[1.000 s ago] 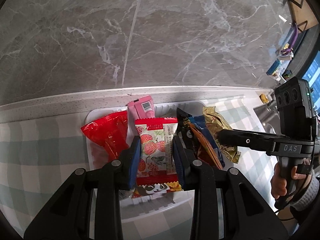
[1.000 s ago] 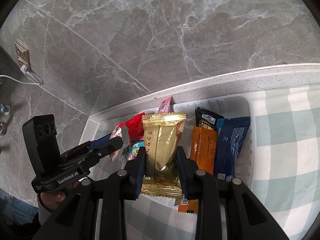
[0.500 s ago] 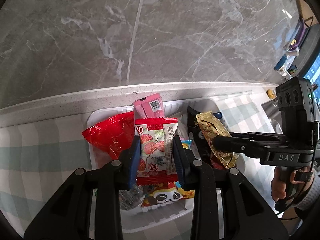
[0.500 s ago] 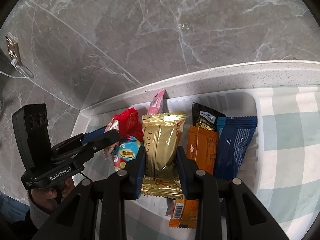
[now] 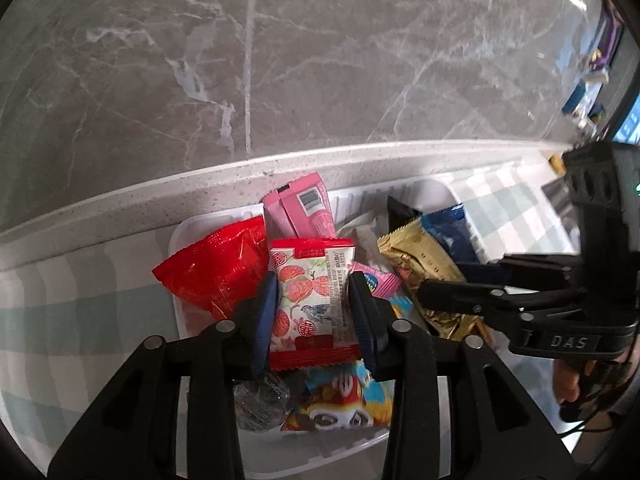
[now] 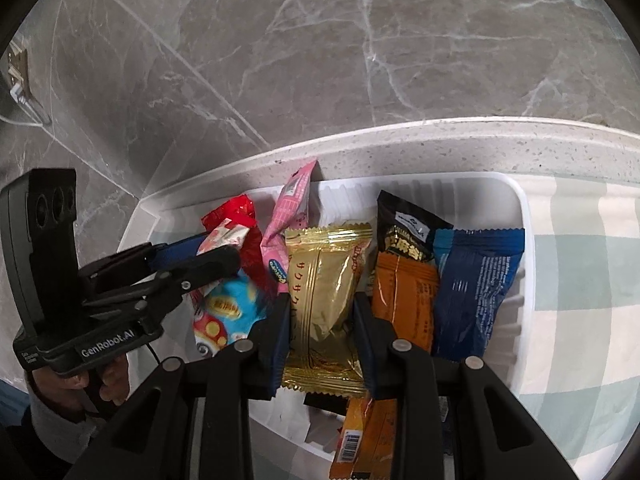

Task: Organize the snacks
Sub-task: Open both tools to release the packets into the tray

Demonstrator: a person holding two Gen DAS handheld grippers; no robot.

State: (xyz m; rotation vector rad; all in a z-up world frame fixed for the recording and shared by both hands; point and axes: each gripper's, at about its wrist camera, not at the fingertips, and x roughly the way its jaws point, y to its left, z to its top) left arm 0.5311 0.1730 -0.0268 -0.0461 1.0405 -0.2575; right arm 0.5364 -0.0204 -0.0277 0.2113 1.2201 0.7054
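My left gripper [image 5: 313, 312] is shut on a red and white strawberry snack packet [image 5: 311, 304] and holds it over the white tray [image 5: 436, 192]. My right gripper [image 6: 321, 332] is shut on a gold snack packet [image 6: 326, 300] over the same tray [image 6: 516, 208]. In the tray lie a red packet [image 5: 218, 268], a pink packet [image 5: 302, 210], a panda packet [image 5: 340, 400], an orange and black bar [image 6: 404, 276] and a blue packet [image 6: 474, 284]. The right gripper also shows at the right of the left wrist view [image 5: 440, 292], and the left gripper at the left of the right wrist view [image 6: 224, 252].
The tray sits on a green and white checked cloth [image 6: 580, 280] against a speckled counter ledge [image 5: 120, 204] and a grey marble wall [image 5: 280, 60]. A wall socket with a plug [image 6: 18, 76] is at the far left. Small items stand on a far shelf [image 5: 592, 80].
Both grippers have moved in closer over the tray with their packets still held. More of the tray's packets show below them.
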